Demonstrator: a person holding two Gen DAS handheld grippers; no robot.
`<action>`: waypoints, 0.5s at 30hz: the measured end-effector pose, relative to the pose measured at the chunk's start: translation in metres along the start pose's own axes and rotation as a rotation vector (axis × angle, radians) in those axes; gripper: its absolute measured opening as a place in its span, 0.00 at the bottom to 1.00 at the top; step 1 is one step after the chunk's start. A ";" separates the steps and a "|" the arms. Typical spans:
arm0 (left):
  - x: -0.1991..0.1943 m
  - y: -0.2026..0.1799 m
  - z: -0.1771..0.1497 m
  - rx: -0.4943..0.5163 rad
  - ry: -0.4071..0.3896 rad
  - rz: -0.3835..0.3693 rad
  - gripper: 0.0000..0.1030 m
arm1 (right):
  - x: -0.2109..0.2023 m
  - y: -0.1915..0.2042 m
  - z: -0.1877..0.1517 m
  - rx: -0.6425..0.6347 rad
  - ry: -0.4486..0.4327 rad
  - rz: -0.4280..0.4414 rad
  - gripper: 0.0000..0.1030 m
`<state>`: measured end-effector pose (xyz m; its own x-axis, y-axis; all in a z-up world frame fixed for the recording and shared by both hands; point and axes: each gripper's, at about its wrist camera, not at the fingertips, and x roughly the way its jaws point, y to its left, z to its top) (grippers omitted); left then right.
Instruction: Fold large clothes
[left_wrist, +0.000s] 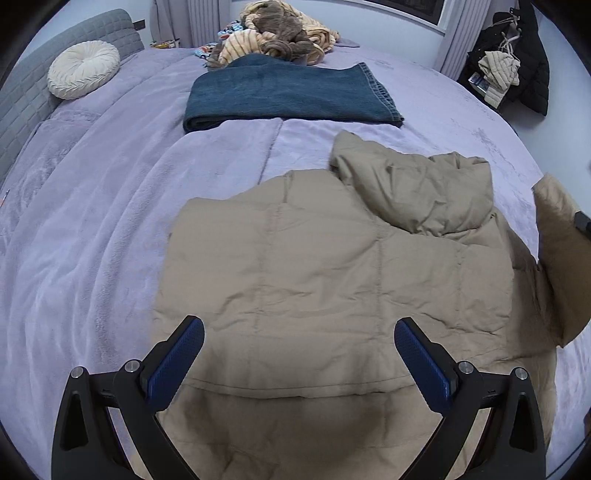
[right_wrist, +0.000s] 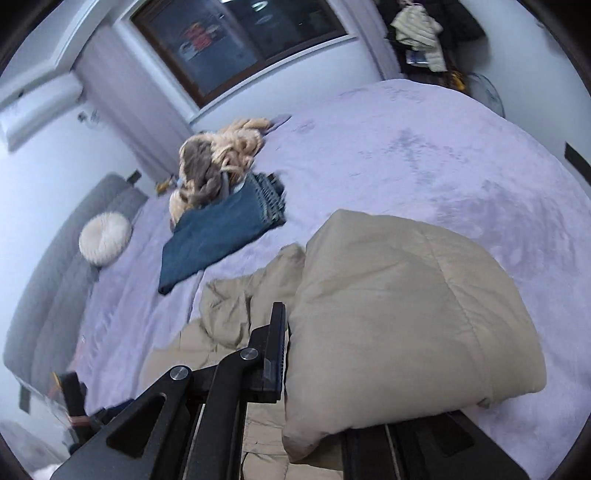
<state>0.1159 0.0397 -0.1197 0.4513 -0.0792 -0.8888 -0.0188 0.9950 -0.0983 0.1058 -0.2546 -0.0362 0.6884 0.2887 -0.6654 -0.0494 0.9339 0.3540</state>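
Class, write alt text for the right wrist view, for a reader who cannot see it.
The right gripper has its jaws shut on a puffy sleeve of a beige down jacket, lifted above a lilac bed. Beyond lie folded blue jeans and a round white cushion.

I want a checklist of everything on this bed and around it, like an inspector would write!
Surface: lilac fleece bedspread, rumpled.
Job's things: beige quilted puffer jacket lying flat; its sleeve lifted.
Clutter: folded dark blue denim jeans; round cream pleated cushion; heap of tan and brown knitted clothes.
Grippers: left claw open above the jacket; right claw shut on the sleeve.
Cables: nothing seen.
Surroundings: grey padded headboard; dark window; black coats on a rack.
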 end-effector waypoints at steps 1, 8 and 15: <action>0.001 0.007 0.000 -0.005 0.001 0.004 1.00 | 0.017 0.018 -0.011 -0.039 0.028 -0.013 0.08; 0.015 0.040 -0.004 -0.018 0.019 0.006 1.00 | 0.092 0.049 -0.081 -0.134 0.178 -0.121 0.08; 0.032 0.026 -0.006 -0.027 0.045 -0.046 1.00 | 0.114 0.048 -0.114 -0.199 0.252 -0.215 0.21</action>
<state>0.1248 0.0623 -0.1537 0.4116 -0.1284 -0.9023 -0.0235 0.9882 -0.1514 0.0995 -0.1530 -0.1704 0.4999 0.1017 -0.8601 -0.0799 0.9943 0.0712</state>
